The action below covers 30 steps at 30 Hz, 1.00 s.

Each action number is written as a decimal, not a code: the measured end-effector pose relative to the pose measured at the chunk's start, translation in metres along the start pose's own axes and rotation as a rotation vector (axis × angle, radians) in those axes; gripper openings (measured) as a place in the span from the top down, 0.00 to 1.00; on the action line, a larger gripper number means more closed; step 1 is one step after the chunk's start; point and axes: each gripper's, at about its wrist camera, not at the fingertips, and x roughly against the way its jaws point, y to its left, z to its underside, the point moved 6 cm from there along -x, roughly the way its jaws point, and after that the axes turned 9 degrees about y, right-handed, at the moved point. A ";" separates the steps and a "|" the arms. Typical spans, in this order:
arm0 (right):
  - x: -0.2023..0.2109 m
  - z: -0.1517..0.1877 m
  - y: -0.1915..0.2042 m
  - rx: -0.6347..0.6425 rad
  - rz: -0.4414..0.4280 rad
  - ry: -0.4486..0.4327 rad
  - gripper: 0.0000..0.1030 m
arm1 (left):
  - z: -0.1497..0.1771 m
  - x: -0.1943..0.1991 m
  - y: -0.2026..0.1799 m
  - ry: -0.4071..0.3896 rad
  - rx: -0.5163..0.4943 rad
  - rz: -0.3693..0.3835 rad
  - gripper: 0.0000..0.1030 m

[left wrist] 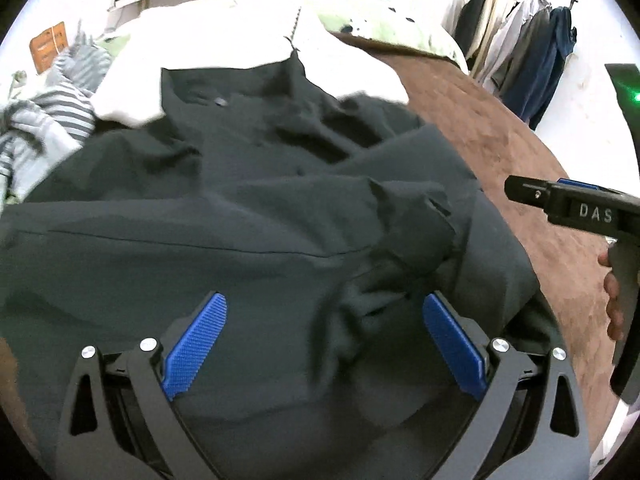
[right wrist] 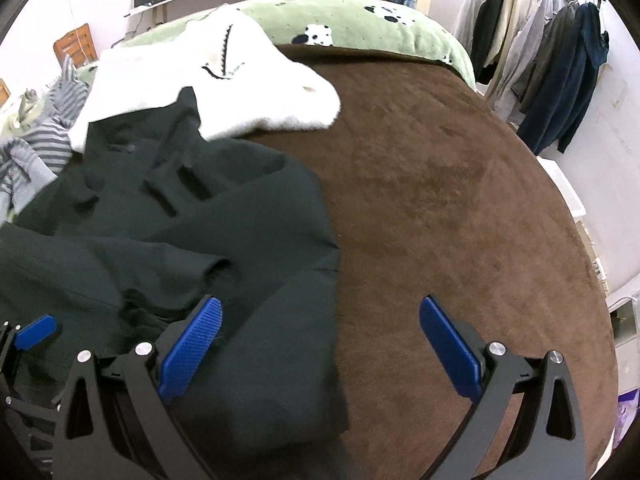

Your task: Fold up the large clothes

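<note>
Both our grippers, left gripper (left wrist: 324,344) and right gripper (right wrist: 320,348), stand released over the dark jacket (left wrist: 248,208) on the brown blanket (right wrist: 440,200), sleeves already laid inward, so we judge the final folding remains.

striped clothes (left wrist: 60,92) blurred, cut off — left edge

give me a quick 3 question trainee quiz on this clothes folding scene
1. True or false: the left gripper is shut on the dark garment.
2. What lies partly over the dark garment's far end? A) white fleece B) striped top C) green blanket
3. What colour is the cover under the right gripper?

Key:
1. False; both grippers are open, gripping nothing.
2. A, the white fleece.
3. Brown.
</note>
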 end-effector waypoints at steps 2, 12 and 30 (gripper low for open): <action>0.012 -0.004 0.018 0.014 -0.044 -0.008 0.05 | 0.002 0.015 0.013 -0.013 -0.003 -0.021 0.06; 0.019 -0.021 0.138 0.207 -0.195 -0.002 0.05 | 0.008 0.068 0.119 -0.033 0.030 -0.127 0.06; -0.056 0.048 0.134 0.248 -0.117 0.175 0.35 | -0.020 -0.015 0.189 0.086 0.113 -0.008 0.06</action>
